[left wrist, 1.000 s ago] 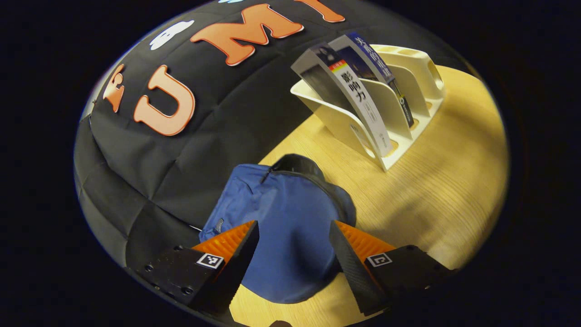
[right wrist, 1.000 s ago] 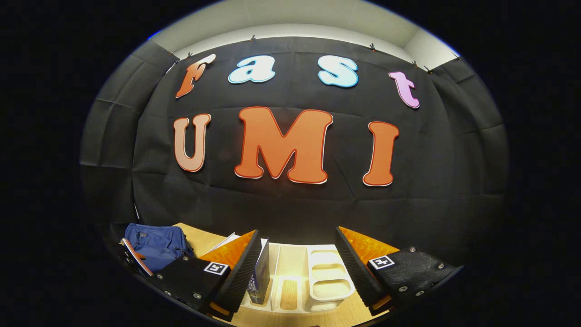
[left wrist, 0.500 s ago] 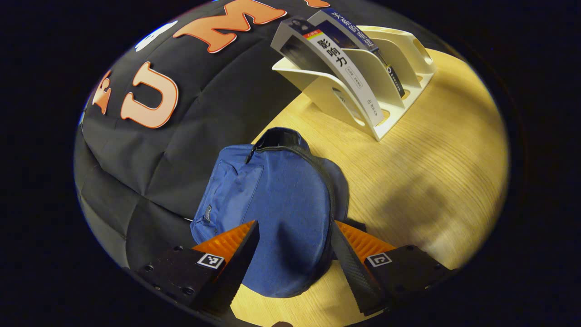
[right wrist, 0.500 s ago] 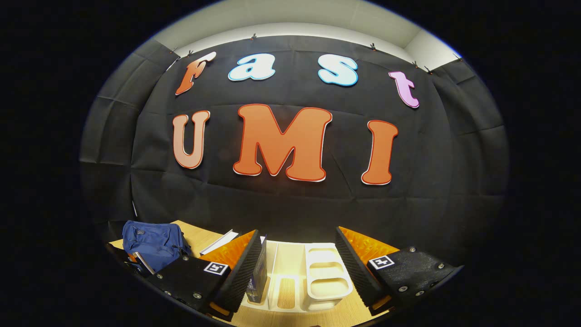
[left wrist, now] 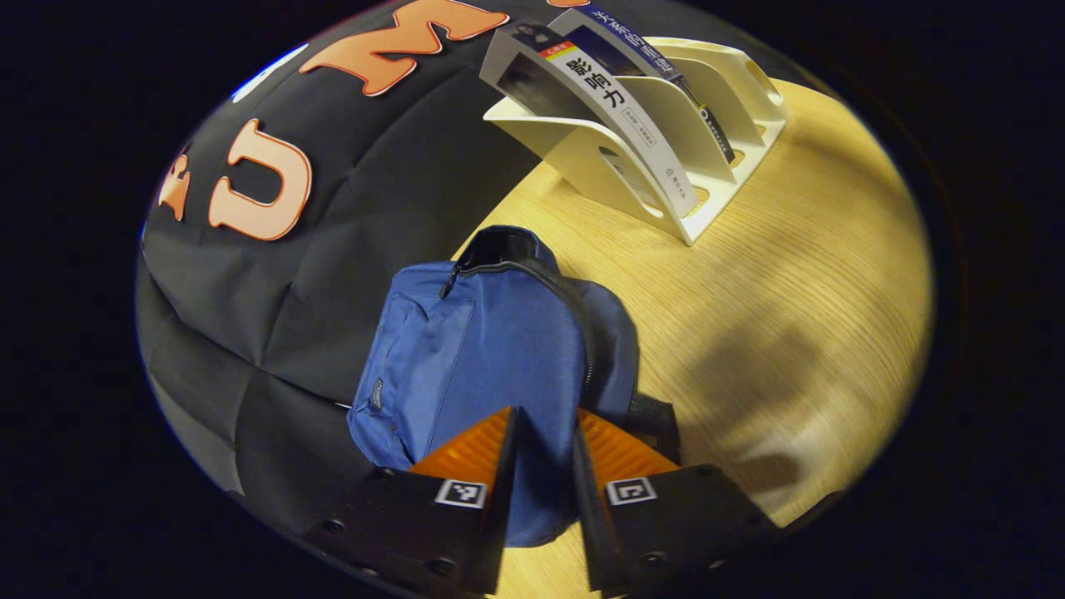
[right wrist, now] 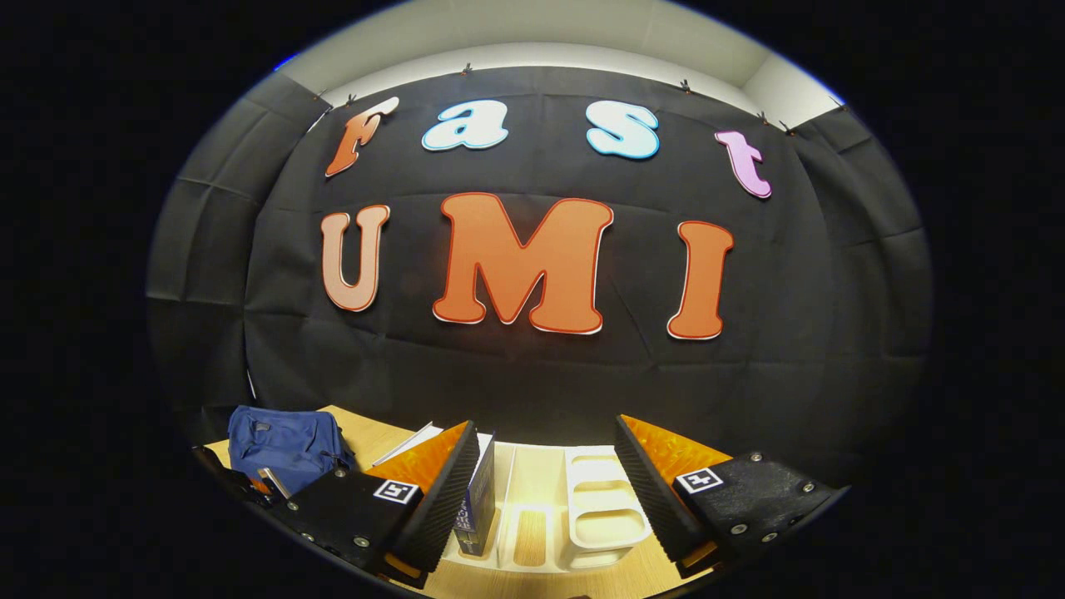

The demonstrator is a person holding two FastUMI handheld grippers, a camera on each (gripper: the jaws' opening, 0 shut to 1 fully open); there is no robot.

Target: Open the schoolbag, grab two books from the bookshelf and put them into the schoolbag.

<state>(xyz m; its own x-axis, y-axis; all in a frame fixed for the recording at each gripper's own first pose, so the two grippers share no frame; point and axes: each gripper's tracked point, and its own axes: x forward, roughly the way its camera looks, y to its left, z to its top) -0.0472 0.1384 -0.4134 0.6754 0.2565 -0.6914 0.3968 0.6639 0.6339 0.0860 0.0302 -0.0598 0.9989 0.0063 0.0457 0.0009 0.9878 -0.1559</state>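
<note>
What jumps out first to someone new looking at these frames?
The blue schoolbag lying on the wooden table by the black cloth wall, with the left gripper nearly closed over its near end. Behind it, a cream bookshelf holds two leaning books. In the right gripper view, the right gripper is open just above that bookshelf.

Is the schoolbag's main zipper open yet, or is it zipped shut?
Shut, as far as it shows. In the left gripper view the schoolbag lies flat on the table, its zipper line closed, no gap; both books sit in the bookshelf.
</note>
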